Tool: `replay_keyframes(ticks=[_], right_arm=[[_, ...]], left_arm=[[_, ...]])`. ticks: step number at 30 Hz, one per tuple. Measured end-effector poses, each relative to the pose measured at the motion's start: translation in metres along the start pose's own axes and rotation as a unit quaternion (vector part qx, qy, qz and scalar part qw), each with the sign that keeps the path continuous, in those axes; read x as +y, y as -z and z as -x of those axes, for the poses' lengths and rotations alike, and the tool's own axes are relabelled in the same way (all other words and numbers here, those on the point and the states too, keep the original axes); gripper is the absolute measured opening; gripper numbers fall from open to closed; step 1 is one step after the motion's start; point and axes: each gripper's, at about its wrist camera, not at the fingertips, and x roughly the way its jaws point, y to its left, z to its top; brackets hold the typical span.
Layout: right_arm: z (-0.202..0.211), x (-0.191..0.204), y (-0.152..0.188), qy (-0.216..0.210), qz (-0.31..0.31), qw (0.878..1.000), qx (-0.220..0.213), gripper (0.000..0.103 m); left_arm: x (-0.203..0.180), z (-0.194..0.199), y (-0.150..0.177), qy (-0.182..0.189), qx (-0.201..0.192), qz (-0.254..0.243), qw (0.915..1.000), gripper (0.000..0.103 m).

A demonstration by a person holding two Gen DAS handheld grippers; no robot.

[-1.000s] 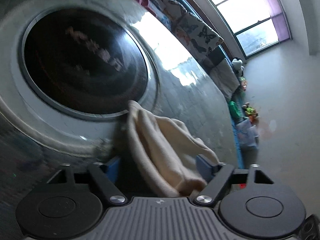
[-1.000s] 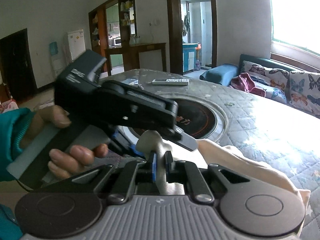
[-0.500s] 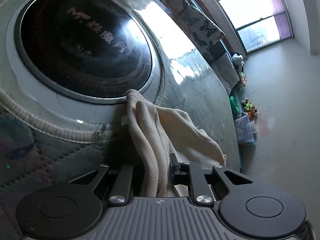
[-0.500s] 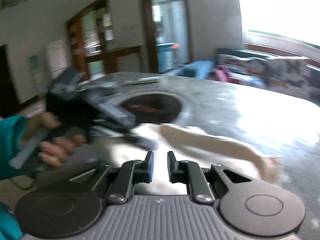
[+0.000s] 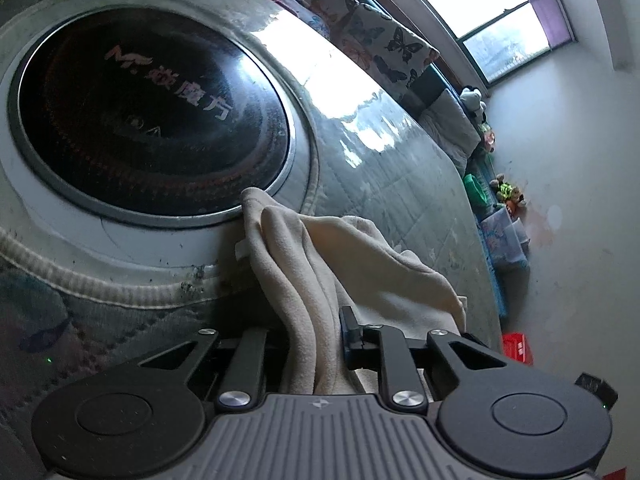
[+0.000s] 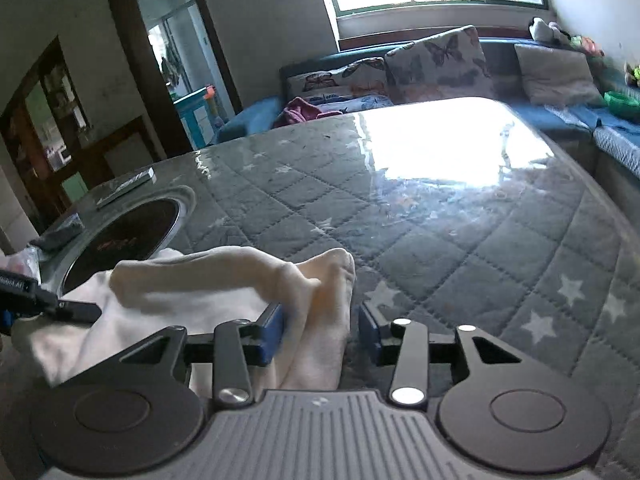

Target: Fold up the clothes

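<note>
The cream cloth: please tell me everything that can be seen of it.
The cream cloth looks soft and fleecy, plain, with a small white tag at one edge. It lies bunched in thick folds on the quilted grey table cover, one corner reaching the rim of the round black cooktop. The left tool is shut on one bunched end; the right tool stands open around another fold.

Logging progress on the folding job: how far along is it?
Early. Nothing looks folded: the cream garment is bunched on the quilted table. In hand: the left gripper is shut on it; the right gripper is open around another part. Left: spreading it flat and every fold.
</note>
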Motion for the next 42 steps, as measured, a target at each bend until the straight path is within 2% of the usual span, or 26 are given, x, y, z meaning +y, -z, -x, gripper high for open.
replay_keyframes(ticks=[4,6,7,8,10,21,32,37,42], right_arm=[[-0.001,-0.004,0.001,-0.016,-0.015,1.000,-0.005,0.040],[-0.001,-0.001,0.002,-0.019,-0.012,1.000,-0.005,0.032],[-0.002,-0.001,0.002,-0.021,-0.013,1.000,-0.004,0.018],[-0.002,0.000,0.002,-0.025,-0.015,1.000,-0.004,0.013],[0.000,0.003,0.001,-0.026,-0.011,1.000,-0.008,0.011],[0.053,0.015,-0.016,0.001,0.031,0.997,-0.065,0.010],[0.113,-0.025,-0.046,0.101,0.049,0.988,-0.108,0.010],[0.133,-0.047,-0.054,0.145,0.053,0.981,-0.118,0.010],[0.138,-0.066,-0.055,0.170,0.050,0.978,-0.113,0.010]], left_arm=[[-0.001,-0.001,-0.001,-0.001,0.003,-0.003,1.0000,0.021],[-0.002,0.000,0.000,-0.002,0.004,-0.006,1.0000,0.021],[-0.003,0.000,0.000,-0.004,0.004,-0.008,1.0000,0.021],[-0.006,0.000,-0.001,-0.004,0.003,-0.015,0.9999,0.020],[-0.015,-0.001,-0.002,-0.005,0.000,-0.031,0.9995,0.019],[-0.065,-0.002,-0.007,-0.006,-0.017,-0.121,0.9925,0.017],[-0.156,-0.044,0.003,0.035,0.000,-0.206,0.9778,0.017],[-0.190,-0.064,0.013,0.037,0.001,-0.241,0.9698,0.017],[-0.216,-0.084,0.021,0.034,0.006,-0.264,0.9638,0.017]])
